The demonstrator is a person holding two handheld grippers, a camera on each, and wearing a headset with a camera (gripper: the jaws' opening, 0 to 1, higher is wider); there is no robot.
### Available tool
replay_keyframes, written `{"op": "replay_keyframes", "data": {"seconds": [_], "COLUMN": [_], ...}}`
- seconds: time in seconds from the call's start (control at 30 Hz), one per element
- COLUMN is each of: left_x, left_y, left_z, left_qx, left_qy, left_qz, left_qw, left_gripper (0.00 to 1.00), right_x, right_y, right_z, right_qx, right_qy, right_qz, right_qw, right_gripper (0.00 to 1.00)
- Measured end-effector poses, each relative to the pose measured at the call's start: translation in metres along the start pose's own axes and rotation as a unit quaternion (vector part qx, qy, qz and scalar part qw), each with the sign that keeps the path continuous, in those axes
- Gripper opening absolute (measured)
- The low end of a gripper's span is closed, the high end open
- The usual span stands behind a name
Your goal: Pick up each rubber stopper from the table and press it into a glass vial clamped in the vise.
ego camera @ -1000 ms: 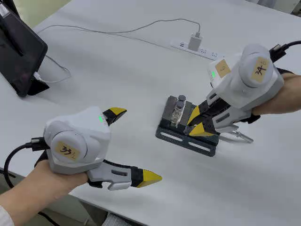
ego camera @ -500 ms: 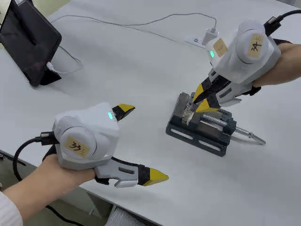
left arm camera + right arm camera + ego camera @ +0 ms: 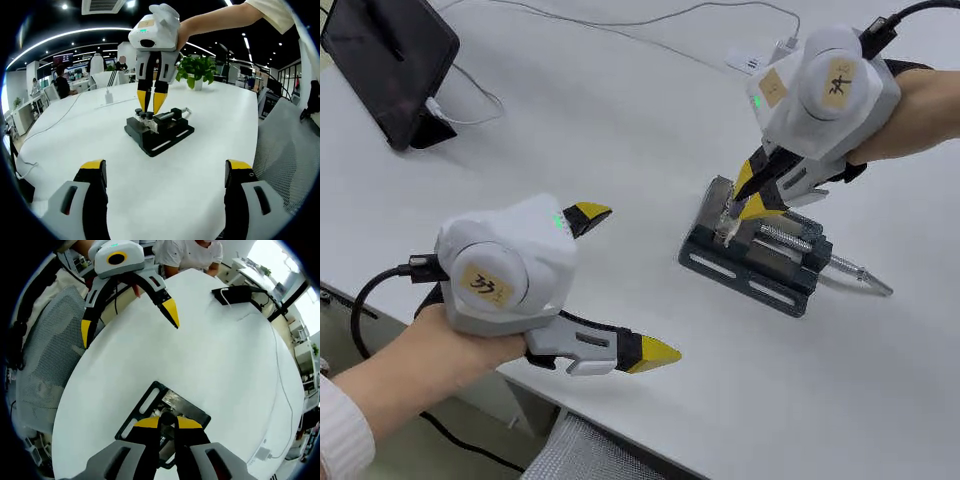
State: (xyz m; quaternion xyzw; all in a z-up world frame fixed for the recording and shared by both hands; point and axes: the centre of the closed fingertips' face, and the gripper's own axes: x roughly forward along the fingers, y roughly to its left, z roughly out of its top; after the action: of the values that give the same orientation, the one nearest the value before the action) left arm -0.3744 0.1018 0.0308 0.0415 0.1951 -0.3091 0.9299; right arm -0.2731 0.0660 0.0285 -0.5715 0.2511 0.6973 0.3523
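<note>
Right gripper (image 3: 748,196), label "34", has shifted from beside the vise (image 3: 760,270) to above its vials (image 3: 728,226). Head view: Left gripper (image 3: 625,282), label "33", hangs wide open at the near edge of the desk (image 3: 620,120). Left gripper view: vise stands well inboard. Right gripper view: jaws pinch a dark stopper (image 3: 168,417) over the vise.

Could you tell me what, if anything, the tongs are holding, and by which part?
The right tongs pinch a dark rubber stopper by its sides, over the vise; the left tongs are open, holding nothing.
</note>
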Motion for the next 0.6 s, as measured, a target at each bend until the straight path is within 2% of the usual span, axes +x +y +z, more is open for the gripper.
{"op": "replay_keyframes", "data": {"seconds": [0.23, 0.37, 0.53, 0.6], "left_x": [-0.0001, -0.0003, 0.0006, 0.0008], "left_y": [0.0014, -0.0001, -0.0002, -0.0003], "left_z": [-0.0041, -0.0039, -0.0056, -0.0050], "left_qx": [-0.007, -0.018, -0.018, -0.019], "left_qy": [0.004, -0.003, -0.002, -0.003], "left_qz": [-0.002, -0.004, -0.002, -0.002], "left_qw": [1.0000, 0.9998, 0.9998, 0.9998], "left_gripper": [0.99, 0.99, 0.99, 0.99], "right_x": [0.0001, -0.0008, 0.0002, 0.0001], "right_y": [-0.0012, 0.0005, 0.0021, 0.0025], "right_z": [0.0005, -0.0003, 0.0027, 0.0017], "right_qx": [0.008, 0.004, 0.011, 0.023], "right_qy": [0.002, 0.013, 0.026, 0.033], "right_qz": [0.004, 0.007, 0.012, 0.012], "right_qw": [1.0000, 0.9999, 0.9995, 0.9991], "right_gripper": [0.05, 0.05, 0.05, 0.05]}}
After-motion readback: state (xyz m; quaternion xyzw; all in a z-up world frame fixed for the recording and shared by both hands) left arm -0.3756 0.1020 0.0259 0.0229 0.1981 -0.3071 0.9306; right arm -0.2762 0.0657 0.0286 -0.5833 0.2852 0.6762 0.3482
